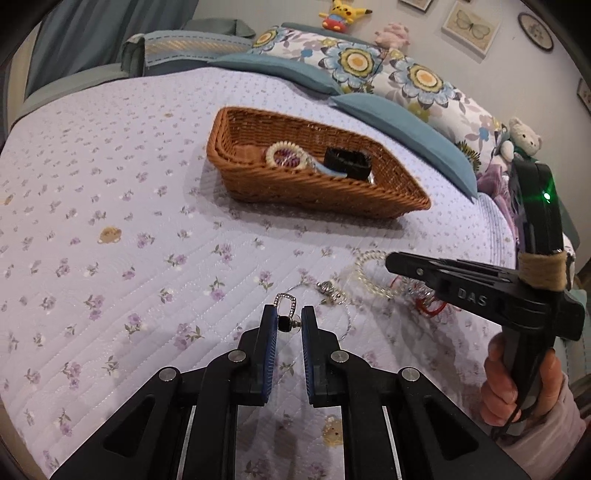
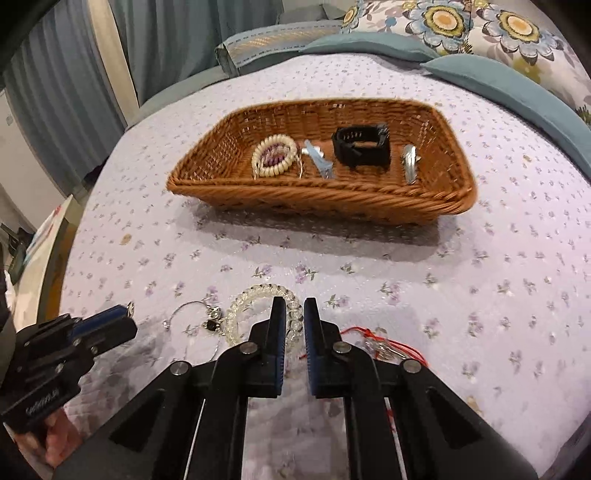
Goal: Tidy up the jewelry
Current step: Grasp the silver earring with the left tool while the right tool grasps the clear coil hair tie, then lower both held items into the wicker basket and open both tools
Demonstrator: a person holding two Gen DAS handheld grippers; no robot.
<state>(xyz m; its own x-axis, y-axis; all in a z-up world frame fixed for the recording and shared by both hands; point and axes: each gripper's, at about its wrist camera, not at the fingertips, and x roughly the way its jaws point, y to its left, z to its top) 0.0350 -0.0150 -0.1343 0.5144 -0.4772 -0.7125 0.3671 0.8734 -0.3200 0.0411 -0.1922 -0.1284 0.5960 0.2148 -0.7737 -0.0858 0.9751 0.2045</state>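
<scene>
left gripper [image 1: 289, 325]: jaws pinching an earring [image 1: 285, 308], lower centre; likely for carrying
right gripper [image 2: 294, 320]: jaws clamped on clear bead bracelet [image 2: 258, 306]
basket [image 2: 454, 155]: upper centre; collects sorted pieces

This is a bedroom in a home. There is a bed with a lilac flowered quilt [image 1: 110, 221], floral pillows [image 1: 369, 62], soft toys [image 1: 341, 14] by the wall, framed pictures [image 1: 471, 27] and grey-blue curtains [image 2: 55, 85].
</scene>
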